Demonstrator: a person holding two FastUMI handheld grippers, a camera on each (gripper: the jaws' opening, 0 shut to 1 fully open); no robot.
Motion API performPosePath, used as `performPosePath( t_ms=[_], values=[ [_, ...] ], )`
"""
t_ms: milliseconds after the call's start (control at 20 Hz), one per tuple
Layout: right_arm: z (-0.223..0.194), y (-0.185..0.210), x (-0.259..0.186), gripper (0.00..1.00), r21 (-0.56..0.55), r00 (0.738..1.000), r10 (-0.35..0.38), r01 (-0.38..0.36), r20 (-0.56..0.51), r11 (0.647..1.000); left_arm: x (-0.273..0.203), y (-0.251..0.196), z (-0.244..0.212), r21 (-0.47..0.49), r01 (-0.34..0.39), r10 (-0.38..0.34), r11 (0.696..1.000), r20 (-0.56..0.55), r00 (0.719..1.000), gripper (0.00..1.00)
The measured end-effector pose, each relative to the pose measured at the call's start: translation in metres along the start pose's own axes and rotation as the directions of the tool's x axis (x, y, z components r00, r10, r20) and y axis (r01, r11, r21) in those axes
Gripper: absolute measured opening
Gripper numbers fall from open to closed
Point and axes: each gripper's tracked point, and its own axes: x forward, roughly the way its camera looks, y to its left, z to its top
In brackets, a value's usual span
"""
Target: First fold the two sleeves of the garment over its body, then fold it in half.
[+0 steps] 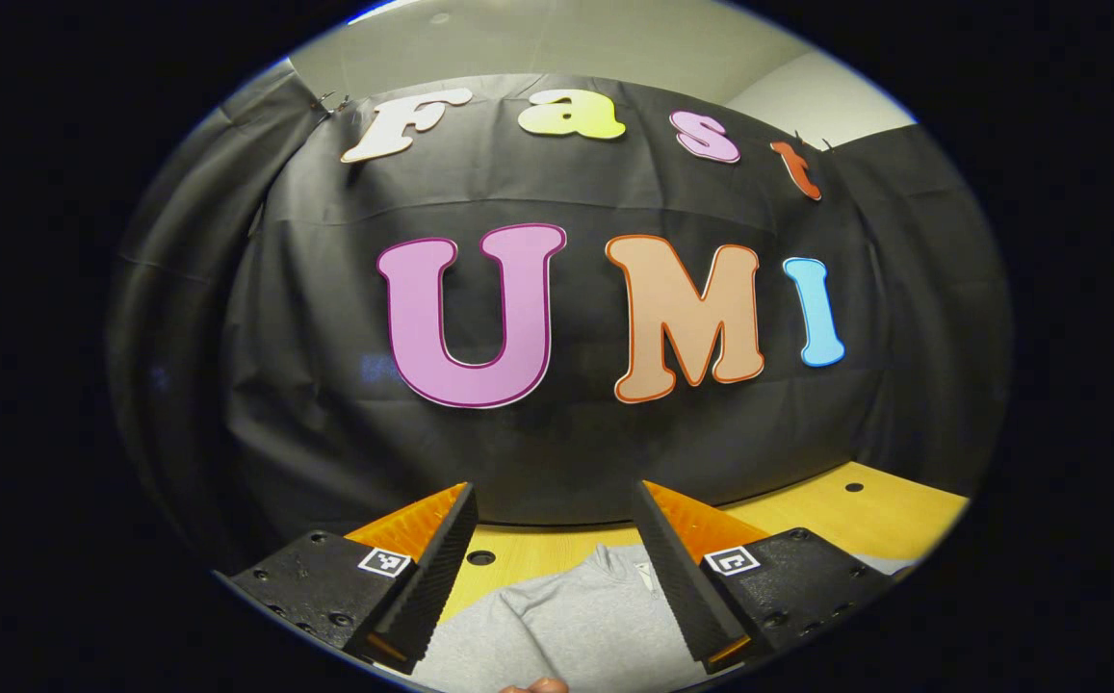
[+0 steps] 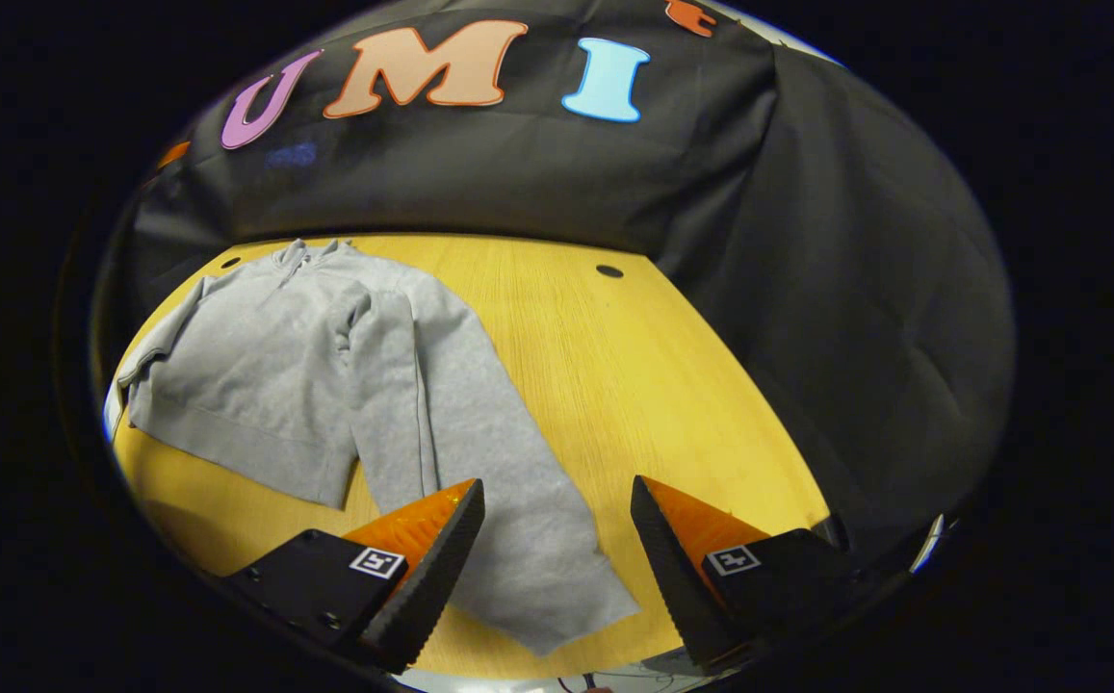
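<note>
Ahead of the right claw [image 2: 557,510], whose two fingers stand wide apart with nothing between them, a grey garment [image 2: 325,375] lies spread on the wooden worktop [image 2: 614,385]. Its body sits to the left and beyond the claw, neck end toward the black cloth wall [image 2: 807,289]. One long sleeve [image 2: 479,462] runs from the shoulder down toward the claw, and its cuff end lies in the gap between the fingers, below them; whether it touches either finger cannot be told. The sleeve lies beside the body, not folded over it. A small dark hole [image 2: 608,271] in the worktop shows beyond the claw, to the right of the garment.

In the left gripper view, the left claw [image 1: 557,515] is likewise open and grips nothing. It points nearly level at the cloth wall, and the garment's neck end lies just below and between its fingers. The worktop stretches off to its right.
</note>
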Motion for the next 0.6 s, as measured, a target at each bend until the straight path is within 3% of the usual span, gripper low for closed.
performPosePath(
  t_ms=[350,600],
  values=[
    [-0.053,-0.015,0.003,0.98,0.148,0.990,0.013,0.008,-0.139,0.989,-0.002,-0.001,-0.001,-0.003,0.002,-0.002,1.000,-0.007,1.000,0.94],
    [-0.080,-0.017,0.003,0.98,0.187,0.976,0.033,0.008,-0.217,0.982,-0.004,-0.004,-0.002,-0.005,0.007,-0.007,1.000,-0.013,1.000,0.94]
  ],
)
